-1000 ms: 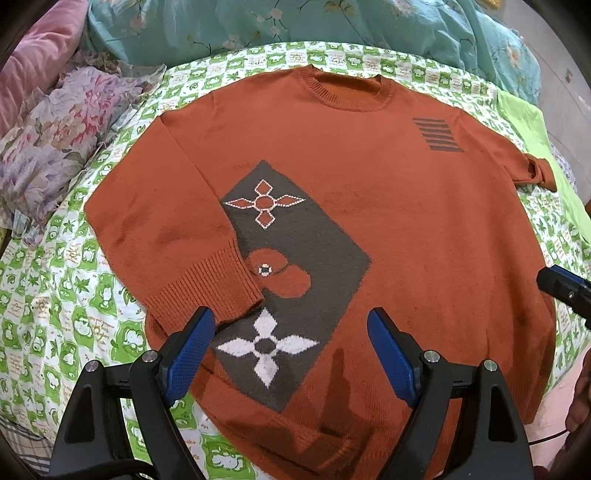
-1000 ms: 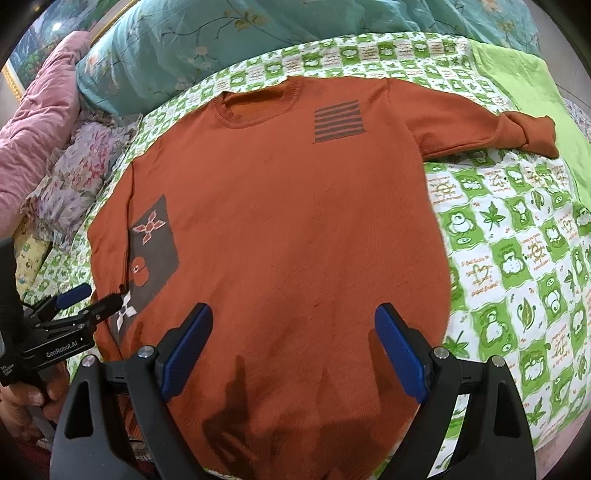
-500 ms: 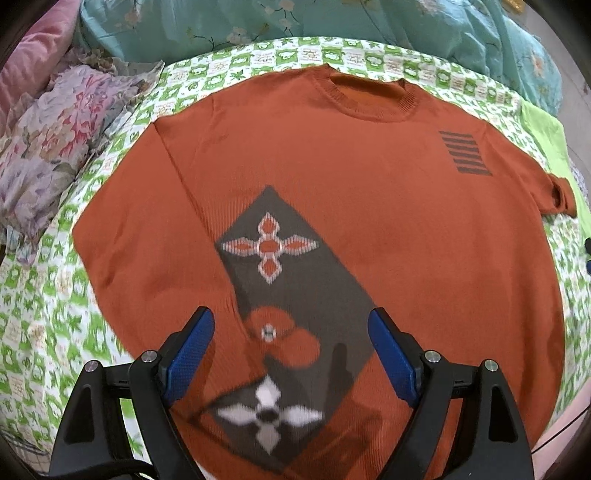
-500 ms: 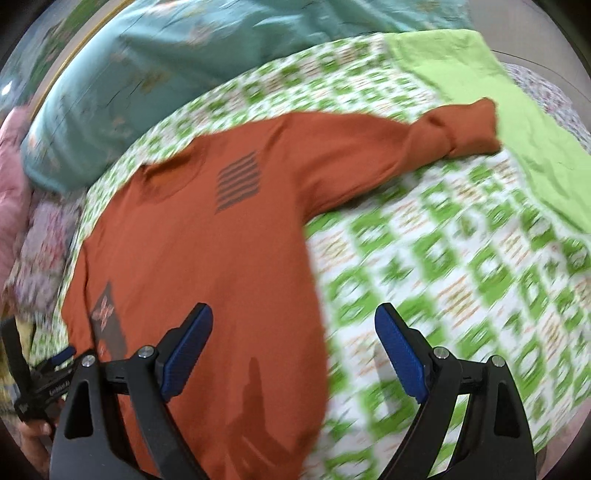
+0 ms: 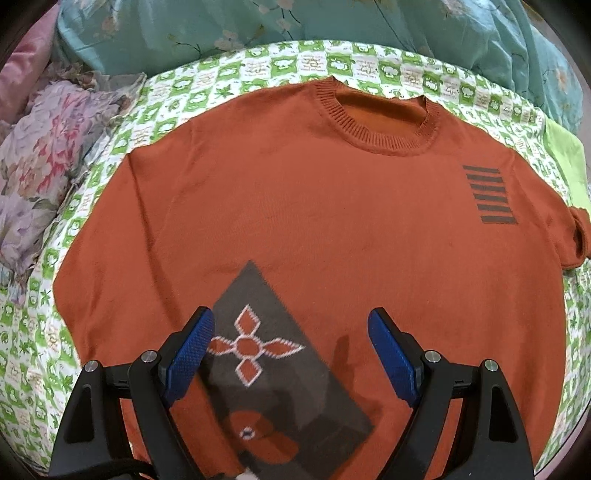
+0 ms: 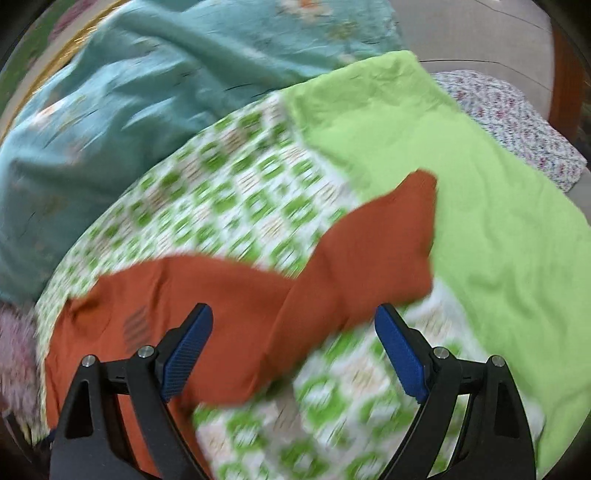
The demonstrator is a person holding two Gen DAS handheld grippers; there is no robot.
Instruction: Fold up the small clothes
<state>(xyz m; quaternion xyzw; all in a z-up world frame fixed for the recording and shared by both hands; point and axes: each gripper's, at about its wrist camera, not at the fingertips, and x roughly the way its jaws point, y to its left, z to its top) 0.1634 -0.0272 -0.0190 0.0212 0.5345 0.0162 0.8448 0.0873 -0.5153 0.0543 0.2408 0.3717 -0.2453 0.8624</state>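
Note:
An orange knit sweater lies flat, front up, on a green-and-white patterned bed sheet. It has a dark diamond patch with flower motifs and a block of dark stripes. One sleeve lies folded over the sweater's left side. My left gripper is open and empty above the diamond patch. In the blurred right wrist view, my right gripper is open and empty above the sweater's outstretched sleeve, whose cuff rests on a lime green cloth.
A teal floral quilt is bunched along the far side of the bed, also in the right wrist view. Floral pink and purple bedding lies at the left. A small-flowered cloth lies beyond the lime cloth.
My left gripper has moved forward up the sweater, from its hem to the diamond patch. My right gripper has swung right, from the sweater's body to the outstretched sleeve.

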